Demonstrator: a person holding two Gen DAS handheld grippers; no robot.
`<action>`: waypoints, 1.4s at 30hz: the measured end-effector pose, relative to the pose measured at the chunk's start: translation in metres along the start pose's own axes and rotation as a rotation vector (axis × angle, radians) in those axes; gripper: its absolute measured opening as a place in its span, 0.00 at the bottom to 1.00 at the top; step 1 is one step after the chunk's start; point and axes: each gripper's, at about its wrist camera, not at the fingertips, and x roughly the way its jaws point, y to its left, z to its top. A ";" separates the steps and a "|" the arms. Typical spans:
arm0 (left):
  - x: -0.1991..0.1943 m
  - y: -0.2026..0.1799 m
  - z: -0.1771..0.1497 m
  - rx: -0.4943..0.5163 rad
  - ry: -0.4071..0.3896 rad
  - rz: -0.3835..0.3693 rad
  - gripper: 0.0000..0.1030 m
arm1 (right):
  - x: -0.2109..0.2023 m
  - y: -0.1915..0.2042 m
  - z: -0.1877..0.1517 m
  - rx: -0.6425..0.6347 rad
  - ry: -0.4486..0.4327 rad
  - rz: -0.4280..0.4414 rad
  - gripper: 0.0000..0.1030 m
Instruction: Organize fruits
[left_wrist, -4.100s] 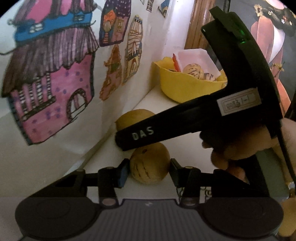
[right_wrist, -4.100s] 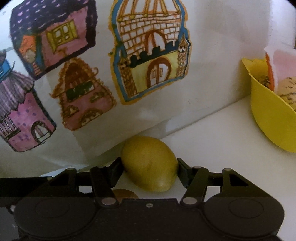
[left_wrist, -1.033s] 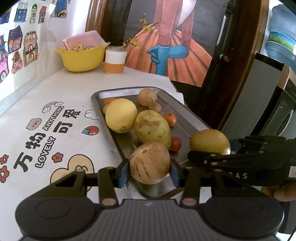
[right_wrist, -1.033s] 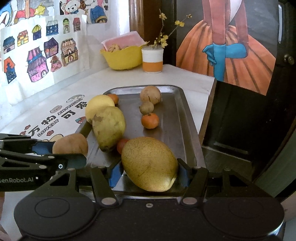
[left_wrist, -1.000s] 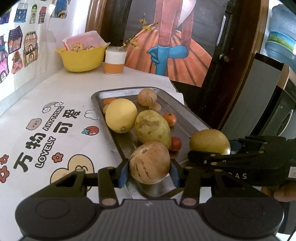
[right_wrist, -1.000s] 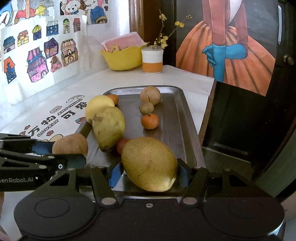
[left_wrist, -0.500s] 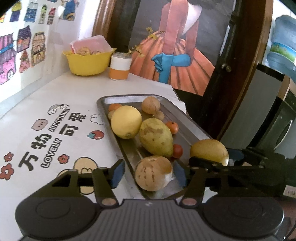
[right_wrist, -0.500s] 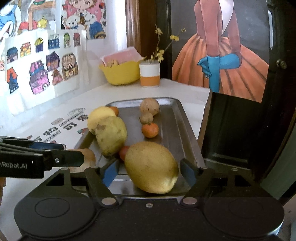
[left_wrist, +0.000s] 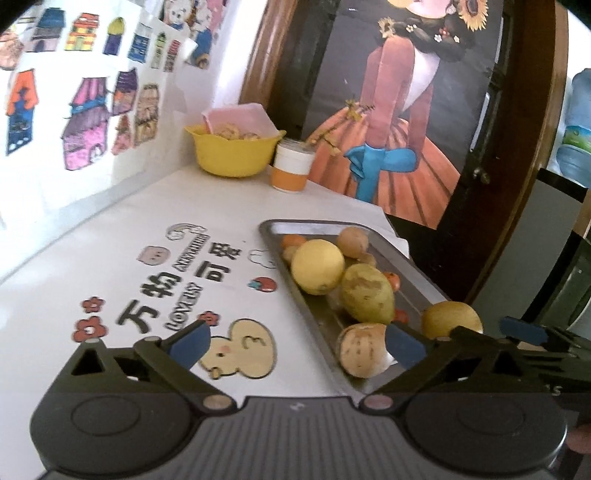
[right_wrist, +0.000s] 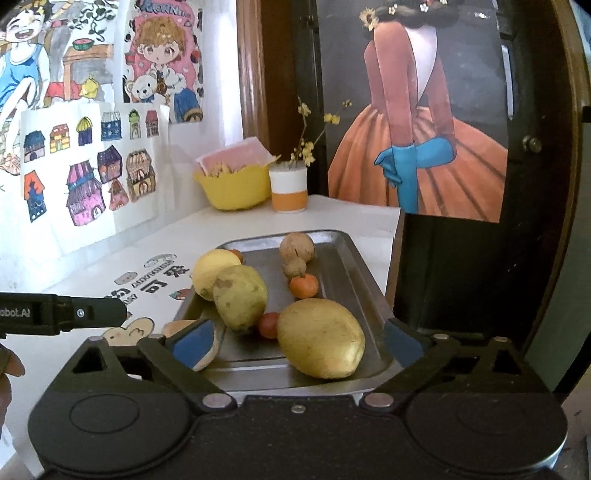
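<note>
Both hand-held grippers are spread wide with nothing between their pads. The left hand-held gripper (left_wrist: 297, 341) hangs over the near left edge of the tray (left_wrist: 321, 321); a striped melon (left_wrist: 360, 349) lies in the tray's near corner, just inside the gripper's right finger (left_wrist: 404, 347). The right hand-held gripper (right_wrist: 297, 341) hangs over the tray's near end, and a mango (right_wrist: 320, 338) lies in the tray between its fingers, touching neither. Ahead of it in the tray lie a pear (right_wrist: 240, 297), a lemon (right_wrist: 210, 273), a tangerine (right_wrist: 303, 286) and more small fruit. Farther off on the desk (left_wrist: 110, 236) stand a yellow bowl (left_wrist: 232, 151) and a cup (left_wrist: 293, 170), side by side.
</note>
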 end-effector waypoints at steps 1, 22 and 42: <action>-0.002 0.002 0.000 -0.002 -0.003 0.002 0.99 | -0.003 0.002 0.000 -0.002 -0.009 -0.005 0.99; -0.081 0.056 -0.040 0.048 -0.065 0.090 0.99 | -0.065 0.094 -0.034 -0.002 -0.100 -0.025 0.99; -0.116 0.082 -0.076 0.039 -0.103 0.109 1.00 | -0.098 0.122 -0.077 -0.007 -0.149 -0.095 0.99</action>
